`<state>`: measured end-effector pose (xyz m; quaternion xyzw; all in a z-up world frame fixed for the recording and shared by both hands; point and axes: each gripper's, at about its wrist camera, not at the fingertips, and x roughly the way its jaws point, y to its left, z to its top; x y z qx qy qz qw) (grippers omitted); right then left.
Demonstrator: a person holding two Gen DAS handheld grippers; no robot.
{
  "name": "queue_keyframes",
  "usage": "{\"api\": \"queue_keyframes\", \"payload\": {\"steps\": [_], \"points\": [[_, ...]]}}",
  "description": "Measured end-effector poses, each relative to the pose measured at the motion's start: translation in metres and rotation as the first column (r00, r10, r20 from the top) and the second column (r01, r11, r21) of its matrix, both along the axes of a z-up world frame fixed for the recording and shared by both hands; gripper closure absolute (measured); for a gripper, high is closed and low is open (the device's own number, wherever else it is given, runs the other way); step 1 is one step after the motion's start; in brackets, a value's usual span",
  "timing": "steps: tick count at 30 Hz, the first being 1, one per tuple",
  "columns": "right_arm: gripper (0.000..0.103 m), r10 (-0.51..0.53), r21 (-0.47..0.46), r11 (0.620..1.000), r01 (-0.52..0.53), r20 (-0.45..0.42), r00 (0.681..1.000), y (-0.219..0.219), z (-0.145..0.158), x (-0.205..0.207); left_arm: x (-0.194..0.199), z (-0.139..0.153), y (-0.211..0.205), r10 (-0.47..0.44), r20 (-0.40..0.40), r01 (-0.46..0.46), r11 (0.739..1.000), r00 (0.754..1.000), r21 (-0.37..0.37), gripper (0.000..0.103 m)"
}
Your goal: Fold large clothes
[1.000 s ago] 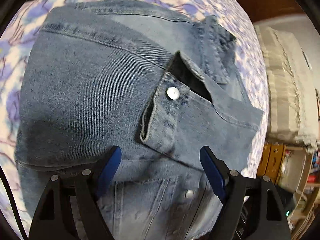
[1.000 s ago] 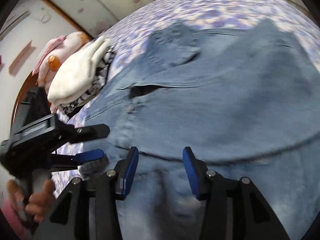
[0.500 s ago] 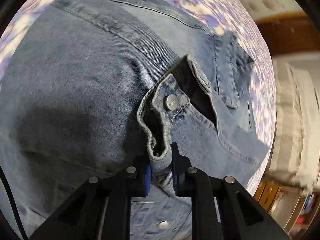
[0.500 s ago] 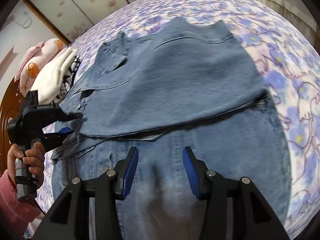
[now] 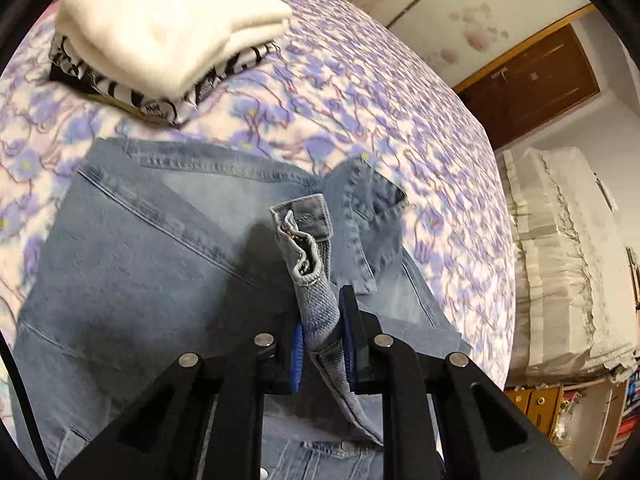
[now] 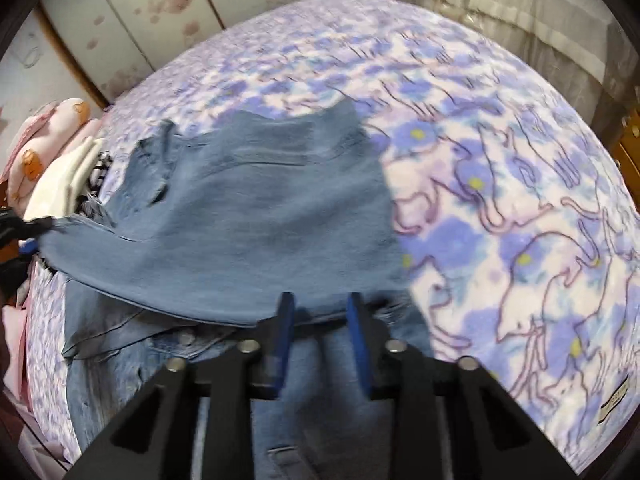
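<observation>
The left gripper (image 5: pixel 322 344) is clamped on the cuff (image 5: pixel 306 240) of the denim jacket's sleeve and holds it lifted above the jacket, so the cuff stands up between the blue pads. The right gripper (image 6: pixel 320 320) has its fingers apart, with a clear gap between them, and it hovers just over the lower fold edge of the denim jacket (image 6: pixel 256 216); it grips nothing. The jacket lies spread on the flowered bed cover (image 6: pixel 520 208), nearer to the left side of the bed, with one sleeve pulled out toward the left gripper. Near the far left corner of the bed there is a pile of folded clothes (image 5: pixel 160 28), white cloth on top of a black and white one. I think the main risk is the hold on the cuff: it is thick and stiff, and only a small part is between the pads, so it can slip out if the sleeve is pulled hard. Also, because the right gripper does not pin the body, the whole jacket can drag and lose its folds.
</observation>
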<state>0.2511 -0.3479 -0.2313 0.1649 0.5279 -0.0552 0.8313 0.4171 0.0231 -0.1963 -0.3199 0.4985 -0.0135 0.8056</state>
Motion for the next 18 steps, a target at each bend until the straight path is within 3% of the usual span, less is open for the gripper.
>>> {"api": "queue_keyframes", "payload": {"steps": [6, 9, 10, 13, 18], "points": [[0.086, 0.029, 0.02, 0.999, -0.028, -0.012, 1.0, -0.008, -0.009, 0.005, -0.024, -0.033, 0.021, 0.077, -0.101, -0.071, 0.996, 0.992, 0.054, 0.089], [0.087, 0.028, 0.058, 0.998, -0.025, -0.041, 0.999, -0.015, -0.018, 0.008, -0.044, -0.061, 0.035, 0.144, -0.168, -0.138, 0.989, 0.975, 0.045, 0.089], [0.092, 0.026, 0.064, 0.998, -0.022, -0.059, 0.998, -0.016, -0.022, 0.008, -0.049, -0.07, 0.039, 0.166, -0.186, -0.163, 0.986, 0.968, 0.03, 0.089], [0.095, -0.008, 0.149, 0.989, 0.024, -0.105, 0.994, -0.028, -0.038, 0.005, -0.057, -0.086, 0.042, 0.207, -0.216, -0.207, 0.978, 0.954, 0.026, 0.089], [0.103, -0.111, 0.263, 0.952, 0.158, -0.183, 0.977, -0.054, -0.064, -0.005, -0.058, -0.09, 0.034, 0.201, -0.229, -0.188, 0.979, 0.952, 0.077, 0.089]]}}
